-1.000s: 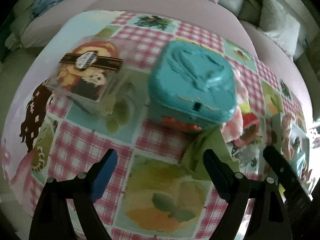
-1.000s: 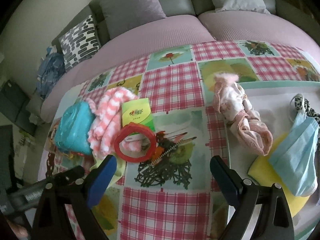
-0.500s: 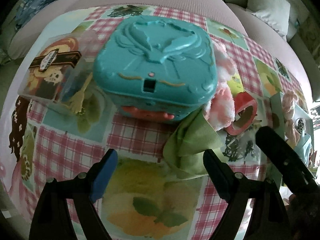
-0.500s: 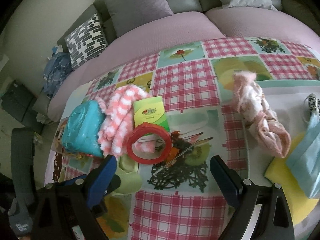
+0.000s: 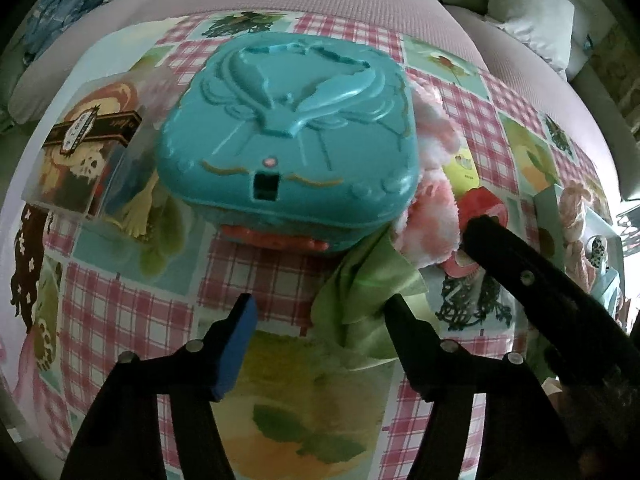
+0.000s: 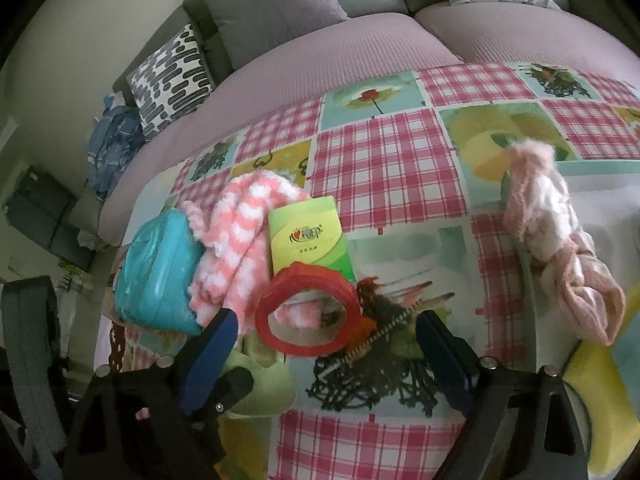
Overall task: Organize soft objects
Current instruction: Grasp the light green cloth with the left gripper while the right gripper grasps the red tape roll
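Closing in now with the left tool (image 5: pixel 320 306), jaws at a middling gap and narrowing. Green cloth (image 5: pixel 360 292) bunched between them, crowding the right-hand finger, not pinched yet by the look of it. Best to slide a touch right so the fold sits centred, then close fully on the thick ridge rather than a loose corner. Worth lifting straight up too: teal box (image 5: pixel 288 140) just ahead seems to sit on the cloth's far edge, so probably some drag.

Over at the right tool (image 6: pixel 326 320): wide, jaws easing inward, holding nothing. Red ring (image 6: pixel 308 312) dead ahead between the fingers, same cloth bulging beside the left finger. Better kept clear while the other pulls.

Counting on the surface:
- one green cloth
- one striped sock (image 6: pixel 236 240), ahead-left of the right tool
- one packet (image 6: pixel 310 240) beyond the ring
- one clear box (image 5: pixel 88 148), far left of the left tool
- one pink sock (image 6: pixel 560 256) and one sponge (image 6: pixel 600 400) off to the right on the tray (image 6: pixel 592 166)
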Demonstrator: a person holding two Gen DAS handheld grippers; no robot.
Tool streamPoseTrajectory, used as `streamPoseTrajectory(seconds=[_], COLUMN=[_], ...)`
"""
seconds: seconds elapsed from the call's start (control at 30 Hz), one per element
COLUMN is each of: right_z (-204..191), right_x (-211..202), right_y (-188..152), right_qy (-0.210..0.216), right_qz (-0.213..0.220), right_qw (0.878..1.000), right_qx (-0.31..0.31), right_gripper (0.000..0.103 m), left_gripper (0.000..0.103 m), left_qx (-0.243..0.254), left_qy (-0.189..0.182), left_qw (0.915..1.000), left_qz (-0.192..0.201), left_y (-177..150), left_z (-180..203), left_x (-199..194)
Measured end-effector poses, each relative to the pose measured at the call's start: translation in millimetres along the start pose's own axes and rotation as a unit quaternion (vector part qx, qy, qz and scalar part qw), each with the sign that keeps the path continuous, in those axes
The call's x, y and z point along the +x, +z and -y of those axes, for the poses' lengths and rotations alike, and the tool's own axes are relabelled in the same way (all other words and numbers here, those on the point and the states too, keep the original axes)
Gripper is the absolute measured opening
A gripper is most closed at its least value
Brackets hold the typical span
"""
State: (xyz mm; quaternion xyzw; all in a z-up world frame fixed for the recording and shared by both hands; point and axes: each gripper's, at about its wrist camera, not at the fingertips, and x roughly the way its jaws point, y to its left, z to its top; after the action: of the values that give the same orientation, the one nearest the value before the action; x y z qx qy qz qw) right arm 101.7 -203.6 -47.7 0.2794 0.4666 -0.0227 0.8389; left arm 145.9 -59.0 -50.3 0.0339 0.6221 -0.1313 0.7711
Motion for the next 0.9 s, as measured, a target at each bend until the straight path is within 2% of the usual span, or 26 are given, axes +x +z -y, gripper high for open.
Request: streamPoseTrajectory(seconds=[0.3,0.47,0.57,0.9], right_z=[0.9,-2.8,-7.7,-6.2], right_x=[9.6,11.9,13.1,9.3], right_y=[1.4,1.7,0.5,0.2], right_qy=[0.006,0.009,0.017,0.006], right_qz=[0.0,0.0,-0.002,-0.007], right_qw=[1.0,1.0,1.0,1.0], right_qx=[0.008,0.002,-0.004,-0.006], right_gripper=[0.083,0.072,0.062,0.061], left_gripper=[0.065,0.065,0.064,0.047], left_qx=[0.008,0.01,0.015,0.029], left_qy=[0.006,0.009,0.011,0.002], left_qw=[0.9999,0.9999,0.9998,0.9995], left_qz=[0.001,0.002,0.004,0.007], left_y=[0.7,-0.7,-2.0,-0.8], left_z=[5.0,7.7,7.1,12.5], left_x=[2.5,2.4,2.9,5.0])
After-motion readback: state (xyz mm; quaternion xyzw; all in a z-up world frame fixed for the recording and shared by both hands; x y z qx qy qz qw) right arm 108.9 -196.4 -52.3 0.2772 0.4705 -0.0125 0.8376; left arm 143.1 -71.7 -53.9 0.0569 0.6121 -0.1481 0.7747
